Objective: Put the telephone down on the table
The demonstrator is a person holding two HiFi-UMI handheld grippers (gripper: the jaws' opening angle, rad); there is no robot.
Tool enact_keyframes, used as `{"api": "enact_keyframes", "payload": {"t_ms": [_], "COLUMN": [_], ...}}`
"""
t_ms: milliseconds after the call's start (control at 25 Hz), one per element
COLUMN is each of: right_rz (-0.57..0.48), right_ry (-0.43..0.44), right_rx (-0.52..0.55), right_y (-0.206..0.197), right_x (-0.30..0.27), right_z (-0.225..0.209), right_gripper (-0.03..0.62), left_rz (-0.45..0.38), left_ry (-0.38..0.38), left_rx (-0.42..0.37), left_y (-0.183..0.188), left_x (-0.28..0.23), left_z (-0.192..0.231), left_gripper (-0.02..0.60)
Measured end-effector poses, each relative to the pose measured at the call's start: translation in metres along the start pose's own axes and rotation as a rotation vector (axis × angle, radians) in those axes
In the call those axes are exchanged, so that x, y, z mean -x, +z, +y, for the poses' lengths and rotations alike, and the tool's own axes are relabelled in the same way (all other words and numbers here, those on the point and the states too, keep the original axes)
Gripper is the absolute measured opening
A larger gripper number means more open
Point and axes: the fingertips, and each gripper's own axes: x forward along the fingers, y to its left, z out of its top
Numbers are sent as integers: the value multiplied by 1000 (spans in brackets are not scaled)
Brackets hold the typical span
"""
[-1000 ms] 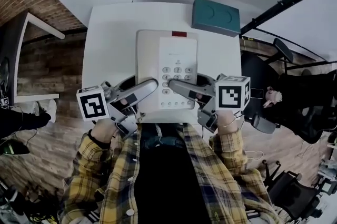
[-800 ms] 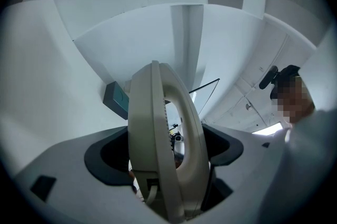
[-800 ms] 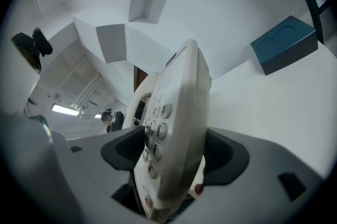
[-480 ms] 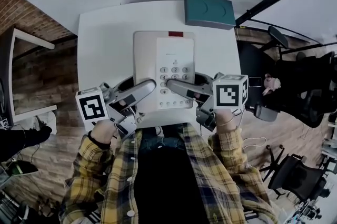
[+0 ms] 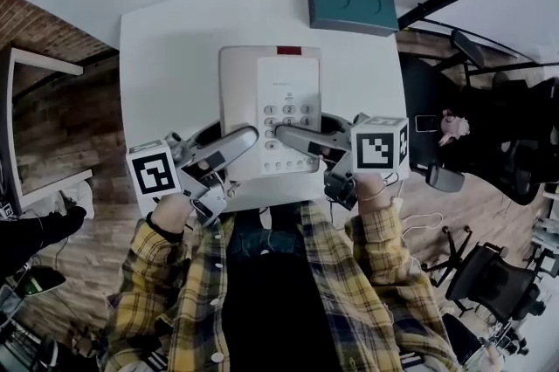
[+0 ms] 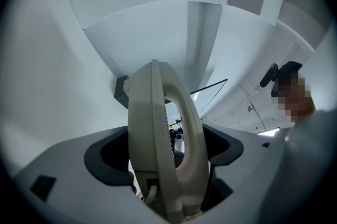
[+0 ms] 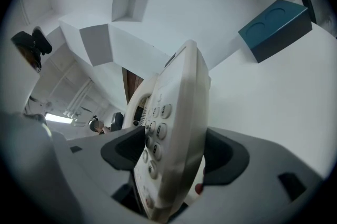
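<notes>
telephone (image 5: pixel 262 78) barely shifted over table (image 5: pixel 166 56); smooth, boxy cream plastic

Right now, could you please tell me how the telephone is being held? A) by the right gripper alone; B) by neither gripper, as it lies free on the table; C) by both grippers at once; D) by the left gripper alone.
C: the left gripper has its jaws shut on the handset side of the telephone, and the right gripper is clamped on its keypad side.
</notes>
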Motion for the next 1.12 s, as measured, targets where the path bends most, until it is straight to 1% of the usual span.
{"api": "enact_keyframes", "payload": {"t_ms": [360, 560, 920, 1000, 1120], "right_rz": [52, 81, 125, 132, 138], "right_ry": [-28, -39, -60, -66, -84], "right_rx": [-22, -38, -71, -75, -78], "right_y": [-11, -19, -34, -37, -40], "right_x": [-14, -25, -37, -38, -37], "right_z": [-39, -63, -93, -98, -107], "right_gripper": [304, 304, 304, 305, 305], "left_rz": [26, 29, 40, 46, 64], "left_ry": [25, 39, 69, 75, 79], "left_rx": [52, 100, 205, 217, 215], "left_y": [-13, -19, -36, -40, -44], "left_x": [-5, -6, -5, -6, -9], "left_z": [43, 70, 108, 114, 121], "left_gripper": [397, 397, 397, 397, 397]}}
